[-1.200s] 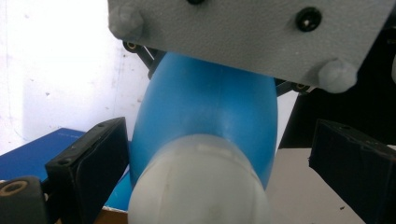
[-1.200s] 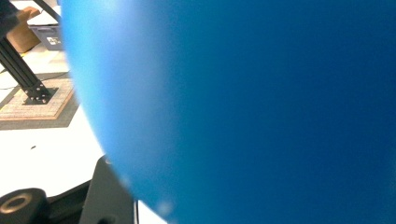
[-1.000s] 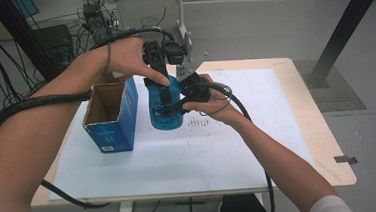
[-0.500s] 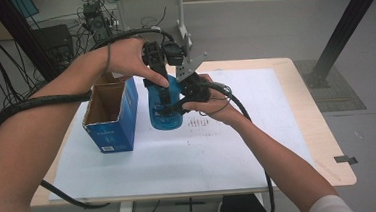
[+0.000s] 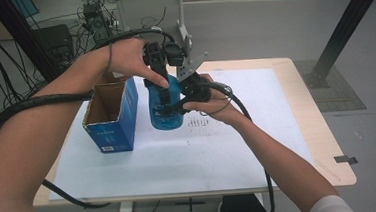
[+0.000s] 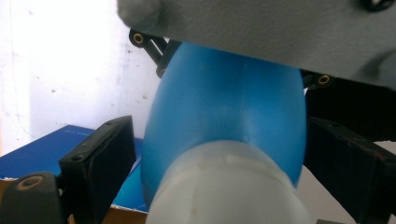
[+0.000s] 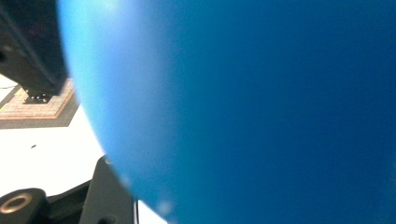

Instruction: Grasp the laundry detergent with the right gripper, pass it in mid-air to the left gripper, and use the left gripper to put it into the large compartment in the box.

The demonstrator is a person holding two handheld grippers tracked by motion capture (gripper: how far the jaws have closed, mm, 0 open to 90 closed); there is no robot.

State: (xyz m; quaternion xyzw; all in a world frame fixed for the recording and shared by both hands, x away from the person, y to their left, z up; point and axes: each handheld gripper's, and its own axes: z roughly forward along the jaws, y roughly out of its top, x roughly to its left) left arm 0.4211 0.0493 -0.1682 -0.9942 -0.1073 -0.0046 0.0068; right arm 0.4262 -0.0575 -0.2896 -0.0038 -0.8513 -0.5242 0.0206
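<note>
1. The right gripper [image 5: 178,104] is clenched on the side of the blue bottle [image 5: 166,107], level across its body.
2. The left gripper [image 5: 160,85] comes down over the bottle's top; its jaws have just been closing with the white cap [image 6: 224,186] and neck between them. In the left gripper view its left pad [image 6: 100,163] stands clear of the bottle, so it is not yet gripping.
3. The bottle stands on the white sheet [image 5: 259,146], just right of the open blue box [image 5: 110,116].
4. Risk: if the left jaws close off-centre on the rounded shoulder, they could slide off or tip the bottle against the right gripper's hold. A hard twist could turn the whole bottle in that hold.
5. The bottle's long axis is upright, cap up, base on the sheet.
</note>
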